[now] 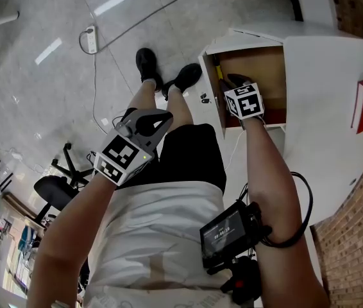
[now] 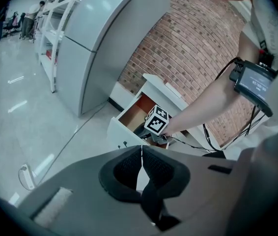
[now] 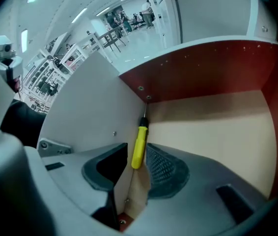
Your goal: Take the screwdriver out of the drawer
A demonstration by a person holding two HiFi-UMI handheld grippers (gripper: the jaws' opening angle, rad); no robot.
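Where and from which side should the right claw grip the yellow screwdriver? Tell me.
Take the screwdriver by its thick yellow handle, coming down from above. It lies flat against the drawer's side wall, tip toward the back corner, so the open right claw probably needs its jaws across the handle.

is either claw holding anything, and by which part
Nothing is held. The right claw is open, the yellow screwdriver between its jaws in the drawer, not gripped. The left claw is shut and empty.

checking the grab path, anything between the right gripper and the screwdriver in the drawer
Nothing covers the screwdriver, but it lies against the drawer's side wall, and that wall lines up between the jaws of the open right gripper.
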